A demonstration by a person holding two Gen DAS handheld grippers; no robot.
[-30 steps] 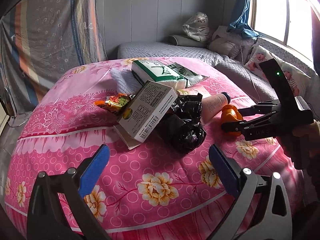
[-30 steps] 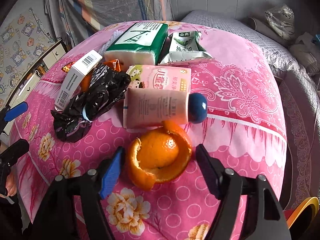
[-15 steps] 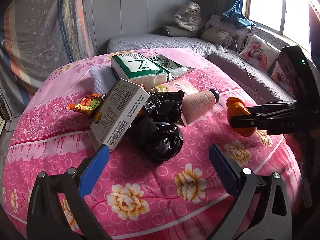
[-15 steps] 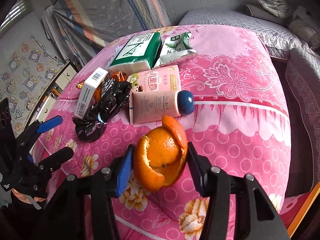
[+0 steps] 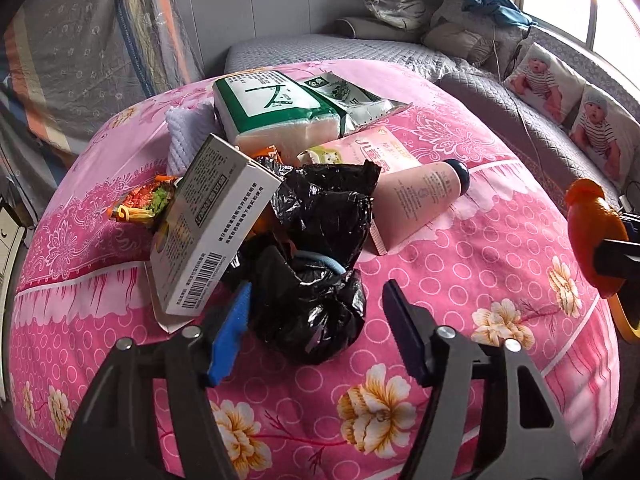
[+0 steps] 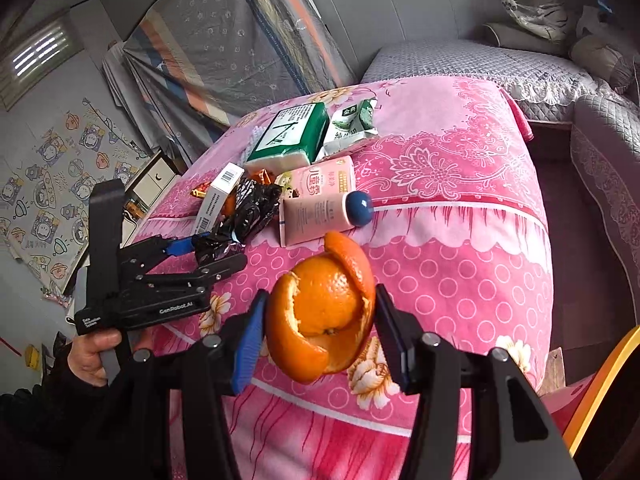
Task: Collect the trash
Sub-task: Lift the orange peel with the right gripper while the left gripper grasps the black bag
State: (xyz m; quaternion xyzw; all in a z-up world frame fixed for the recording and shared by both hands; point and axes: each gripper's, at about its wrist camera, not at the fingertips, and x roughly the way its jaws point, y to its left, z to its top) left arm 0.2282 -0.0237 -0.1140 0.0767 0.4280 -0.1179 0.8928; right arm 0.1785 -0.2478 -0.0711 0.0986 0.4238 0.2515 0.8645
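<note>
The right hand-held gripper point(image 6: 320, 332) clamps the orange peel point(image 6: 320, 312), cupped opening facing the camera. The left hand-held gripper point(image 5: 316, 312), jaws closing, straddles the black trash bag point(image 5: 316, 256), whose long axis runs away from the camera.

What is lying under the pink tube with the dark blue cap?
The pink tube lies partly on a flat pink packet with printed characters. The packet's upper part shows; the part beneath the tube is covered, so anything else under there cannot be seen.
</note>
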